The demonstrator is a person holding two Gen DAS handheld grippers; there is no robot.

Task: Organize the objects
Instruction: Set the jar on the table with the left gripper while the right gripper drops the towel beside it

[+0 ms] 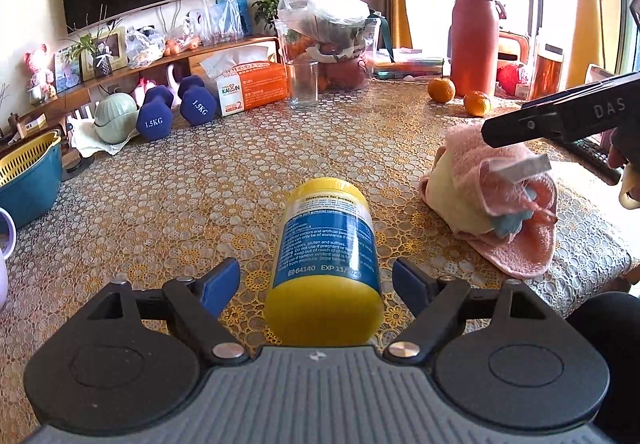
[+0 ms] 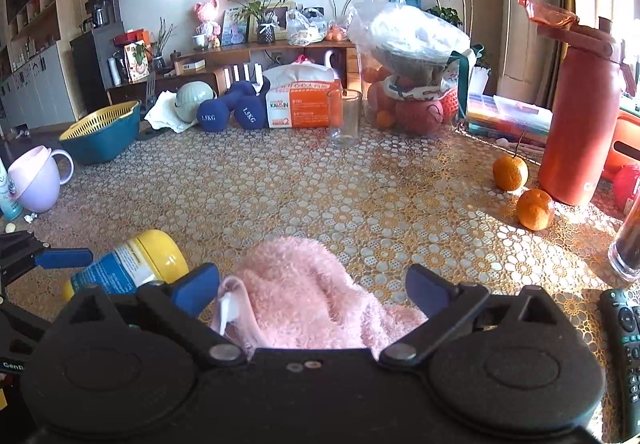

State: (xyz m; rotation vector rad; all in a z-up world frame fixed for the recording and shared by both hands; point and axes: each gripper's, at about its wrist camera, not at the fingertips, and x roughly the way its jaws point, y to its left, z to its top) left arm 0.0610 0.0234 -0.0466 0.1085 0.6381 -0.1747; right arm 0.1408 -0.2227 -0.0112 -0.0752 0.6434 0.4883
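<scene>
Though its near end is hidden behind each gripper body, the bottle [image 1: 326, 264] lies between the spread left gripper [image 1: 316, 282], untouched; right of the bottle, the pink towel [image 2: 308, 292] sits inside the wide-open right gripper [image 2: 314, 294].

Fluffy pink cloth towel [image 2: 304, 284] — glossy plastic bottle [image 1: 326, 264], lace-patterned tablecloth [image 1: 240, 171]

Yellow-and-blue bottle [image 1: 326, 264], pink towel [image 1: 500, 195], gold lace-patterned tablecloth [image 1: 240, 179].

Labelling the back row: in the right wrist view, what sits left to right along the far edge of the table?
Teal basket with yellow liner → pale green round pot → dark blue dumbbells → orange-and-white tissue pack → clear drinking glass → tall red-orange flask.
</scene>
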